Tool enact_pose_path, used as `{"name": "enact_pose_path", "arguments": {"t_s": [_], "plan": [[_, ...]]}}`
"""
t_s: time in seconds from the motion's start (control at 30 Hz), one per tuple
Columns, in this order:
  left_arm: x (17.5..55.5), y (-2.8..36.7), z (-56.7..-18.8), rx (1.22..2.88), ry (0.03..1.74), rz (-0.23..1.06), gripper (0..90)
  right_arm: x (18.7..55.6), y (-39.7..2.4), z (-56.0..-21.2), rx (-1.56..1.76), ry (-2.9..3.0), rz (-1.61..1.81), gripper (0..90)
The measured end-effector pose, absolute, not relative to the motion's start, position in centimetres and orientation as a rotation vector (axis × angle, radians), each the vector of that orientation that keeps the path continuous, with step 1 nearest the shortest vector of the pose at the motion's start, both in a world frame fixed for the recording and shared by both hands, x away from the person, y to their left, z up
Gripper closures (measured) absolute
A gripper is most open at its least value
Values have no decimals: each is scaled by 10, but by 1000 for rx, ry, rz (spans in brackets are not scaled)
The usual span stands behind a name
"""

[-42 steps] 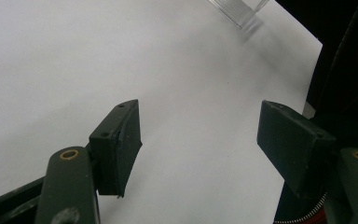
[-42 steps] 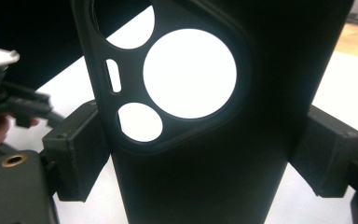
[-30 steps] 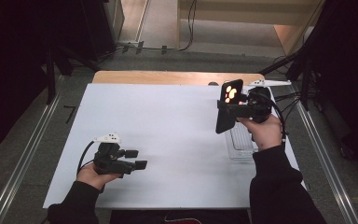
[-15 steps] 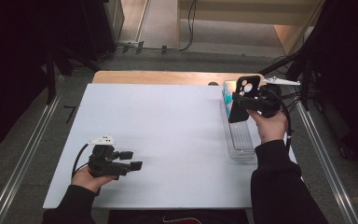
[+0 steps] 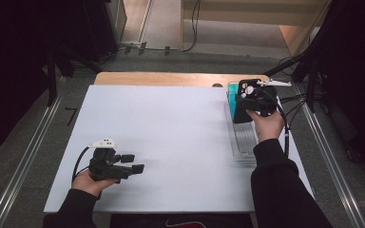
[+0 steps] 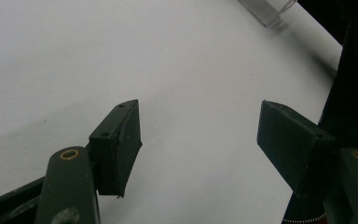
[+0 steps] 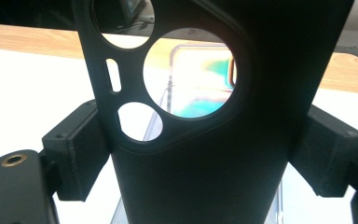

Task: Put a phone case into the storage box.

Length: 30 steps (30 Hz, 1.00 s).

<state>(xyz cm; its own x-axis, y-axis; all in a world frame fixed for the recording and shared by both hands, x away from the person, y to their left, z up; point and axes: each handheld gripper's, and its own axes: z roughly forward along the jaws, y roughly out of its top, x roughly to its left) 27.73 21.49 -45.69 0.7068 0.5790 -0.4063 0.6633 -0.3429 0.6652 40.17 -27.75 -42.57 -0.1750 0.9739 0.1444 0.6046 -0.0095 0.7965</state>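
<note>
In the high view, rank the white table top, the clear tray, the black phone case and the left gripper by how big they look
1. white table top
2. clear tray
3. left gripper and black phone case: they look alike in size, so unranked.

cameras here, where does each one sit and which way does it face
High view: fixed above the person's side, looking forward and down on the white table; both forearms, left gripper and right gripper show.
Left gripper view: rides the left gripper, looking between its open jaws across bare table.
Right gripper view: rides the right gripper, jaws clamping a black phone case.
Shared: the clear tray shows in all three views.
</note>
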Motion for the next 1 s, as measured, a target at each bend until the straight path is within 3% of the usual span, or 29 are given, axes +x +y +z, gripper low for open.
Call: {"name": "enact_pose_path", "arguments": {"t_s": [0.37, 1.0], "plan": [[278, 214, -458, 2043, 946, -127, 305, 429, -265, -456, 1665, 1804, 975, 124], [280, 213, -458, 2038, 944, -135, 305, 461, -264, -456, 1692, 1841, 912, 103]]}}
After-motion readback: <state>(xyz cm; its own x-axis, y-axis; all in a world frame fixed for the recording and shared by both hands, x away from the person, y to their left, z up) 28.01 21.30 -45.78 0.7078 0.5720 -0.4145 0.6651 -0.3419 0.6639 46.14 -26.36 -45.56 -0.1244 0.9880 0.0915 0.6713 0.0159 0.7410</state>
